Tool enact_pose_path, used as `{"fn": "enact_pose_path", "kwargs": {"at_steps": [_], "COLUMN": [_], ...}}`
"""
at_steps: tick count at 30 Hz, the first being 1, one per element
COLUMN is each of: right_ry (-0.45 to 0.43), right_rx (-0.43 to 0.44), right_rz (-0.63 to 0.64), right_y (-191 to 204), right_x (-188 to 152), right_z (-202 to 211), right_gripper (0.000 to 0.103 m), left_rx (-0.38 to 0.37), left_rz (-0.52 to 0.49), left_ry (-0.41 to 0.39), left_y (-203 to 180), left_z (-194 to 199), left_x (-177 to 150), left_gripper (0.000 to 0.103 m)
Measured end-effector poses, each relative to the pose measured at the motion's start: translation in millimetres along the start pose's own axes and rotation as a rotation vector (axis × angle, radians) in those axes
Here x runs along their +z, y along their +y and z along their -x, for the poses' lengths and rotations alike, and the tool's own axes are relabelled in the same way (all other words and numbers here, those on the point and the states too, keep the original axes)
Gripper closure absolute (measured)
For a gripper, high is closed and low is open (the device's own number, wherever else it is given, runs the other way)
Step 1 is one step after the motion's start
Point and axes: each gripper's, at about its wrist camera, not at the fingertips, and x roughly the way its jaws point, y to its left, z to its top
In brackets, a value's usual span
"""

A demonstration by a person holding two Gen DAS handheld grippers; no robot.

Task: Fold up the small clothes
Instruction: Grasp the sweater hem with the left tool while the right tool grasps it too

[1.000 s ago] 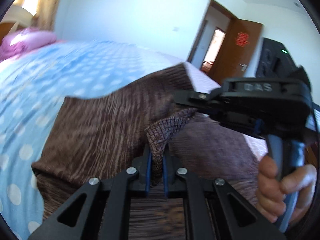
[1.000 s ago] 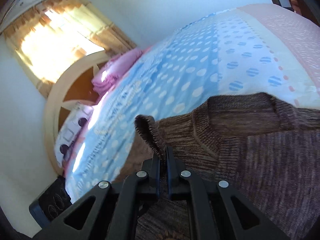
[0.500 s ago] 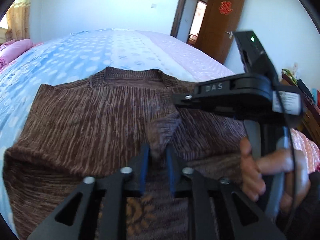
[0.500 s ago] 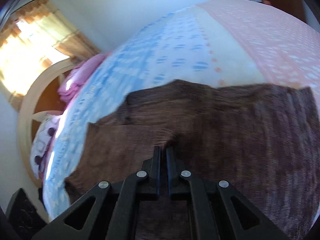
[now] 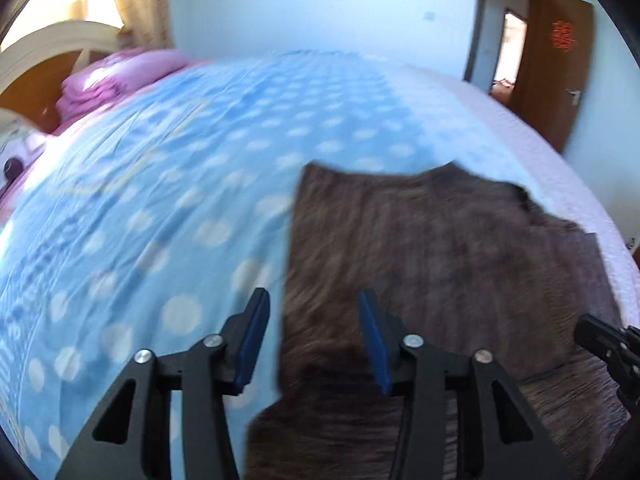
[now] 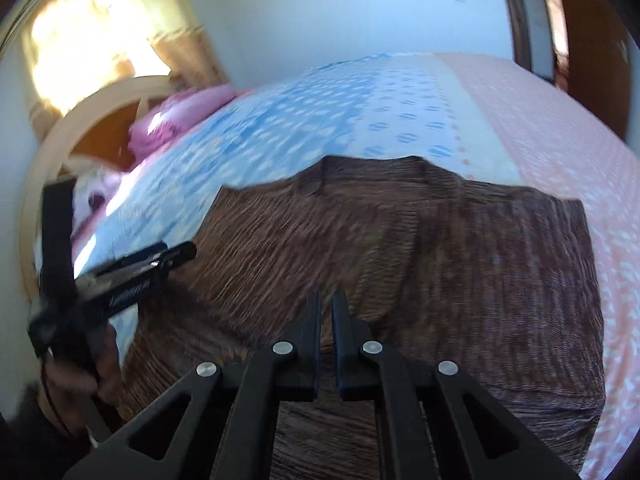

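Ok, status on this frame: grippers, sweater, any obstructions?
Left gripper opening, nothing pinched. Right gripper shut. Brown sweater flat on bed. Nothing in the way.

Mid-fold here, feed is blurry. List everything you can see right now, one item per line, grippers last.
sweater: one, brown knit, spread flat on the bed
bedspread: one, blue with white dots, pink along the far side
pillow: one pile, pink-purple, at the headboard
headboard: one, cream and wood, under the window
curtains: tan, beside the bright window
door: one, brown wood, open, red decoration on it
left gripper: black, blue pads, jaws opening, sweater edge lying below them
right gripper: black, closed at the sweater's near edge; grip unclear
hand: one, holding the left gripper's handle
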Motion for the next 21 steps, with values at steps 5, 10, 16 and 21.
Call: {"fn": "enact_pose_path", "kwargs": {"at_steps": [5,10,16,21], "right_ry": [0.086,0.059,-0.010,-0.148], "right_rx": [-0.036,-0.013,-0.102,-0.203], "right_rz": [0.047,-0.004,-0.054,-0.115], "right_y": [5,-8,-15,-29], "right_x": [-28,-41,-69,-103], "right_z": [-19,-7,67,160], "right_gripper": [0.097,0.097,0.097,0.051], "left_rx": [0.012,0.001,-0.094,-0.208], "left_rz": [0.020,0.060,-0.017,-0.132], "left_ry": [-0.012,-0.004,-0.086,-0.159], "left_y": [16,30,52,67], "left_z": [7,13,54,99], "left_x": [-31,-32,-46,-68], "left_gripper": [0.045,0.027,0.028,0.028]}}
